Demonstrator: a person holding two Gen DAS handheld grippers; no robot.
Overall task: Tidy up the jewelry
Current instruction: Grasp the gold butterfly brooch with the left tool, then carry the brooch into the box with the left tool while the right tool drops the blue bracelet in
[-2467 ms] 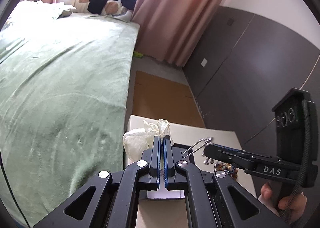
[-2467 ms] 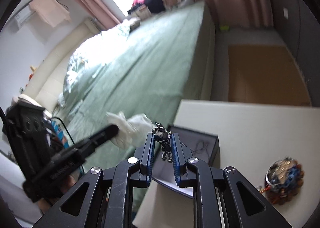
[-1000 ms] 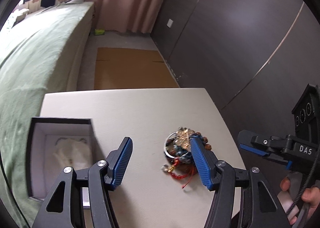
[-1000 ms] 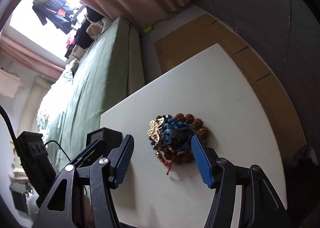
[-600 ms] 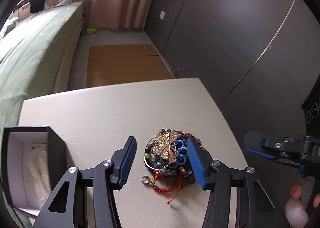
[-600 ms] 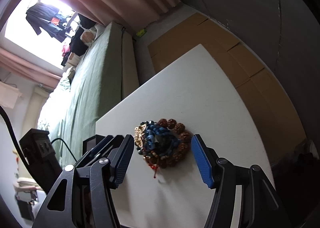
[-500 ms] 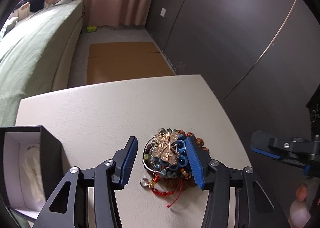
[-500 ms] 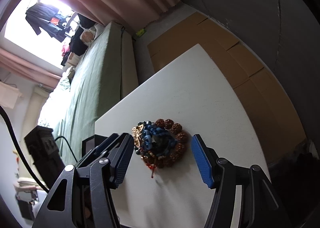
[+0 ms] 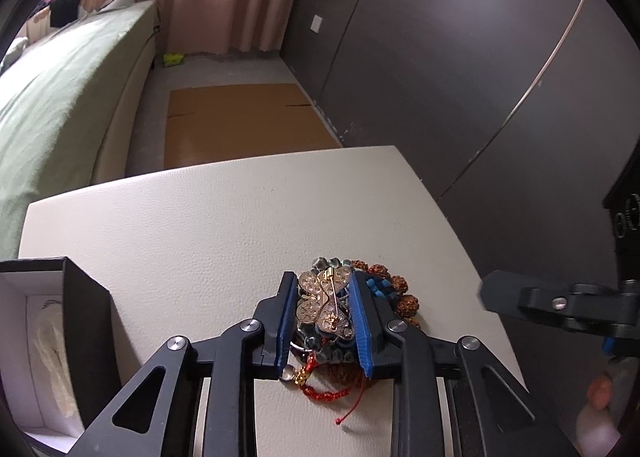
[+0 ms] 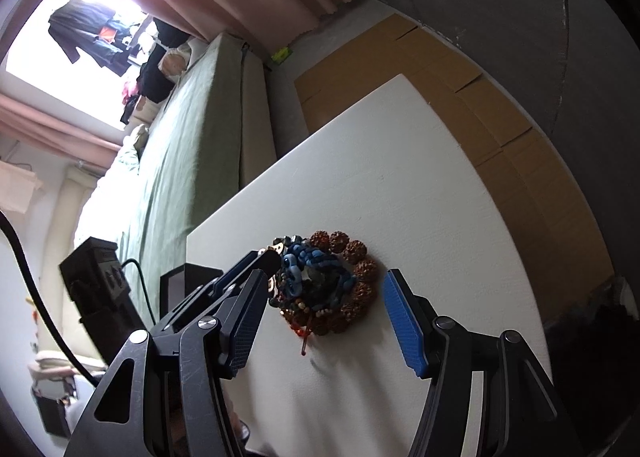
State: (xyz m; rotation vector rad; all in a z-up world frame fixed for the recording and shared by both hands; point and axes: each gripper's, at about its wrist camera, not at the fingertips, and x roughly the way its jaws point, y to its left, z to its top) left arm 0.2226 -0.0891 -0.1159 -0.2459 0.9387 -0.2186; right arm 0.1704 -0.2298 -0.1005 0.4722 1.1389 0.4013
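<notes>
A heap of jewelry lies on the white table [image 9: 200, 225]: a gold butterfly brooch [image 9: 323, 304] on top, blue beads, a brown bead bracelet [image 10: 356, 285] and a red cord [image 9: 332, 391]. My left gripper [image 9: 323, 289] is shut on the butterfly brooch, its blue pads against both sides. In the right wrist view the left gripper's tip [image 10: 264, 259] reaches into the heap from the left. My right gripper [image 10: 326, 309] is open and empty, hovering above the heap. A black jewelry box [image 9: 86, 321] with a white lining stands open at the left.
A green bed [image 9: 60, 97] runs along the table's far left side. Brown cardboard [image 9: 240, 117] lies on the floor beyond the table. A dark wall panel [image 9: 460, 77] rises at the right. The table's right edge is close to the heap.
My left gripper came down onto the heap and closed its pads on the butterfly brooch. My right gripper stayed open above the heap, drifting slightly.
</notes>
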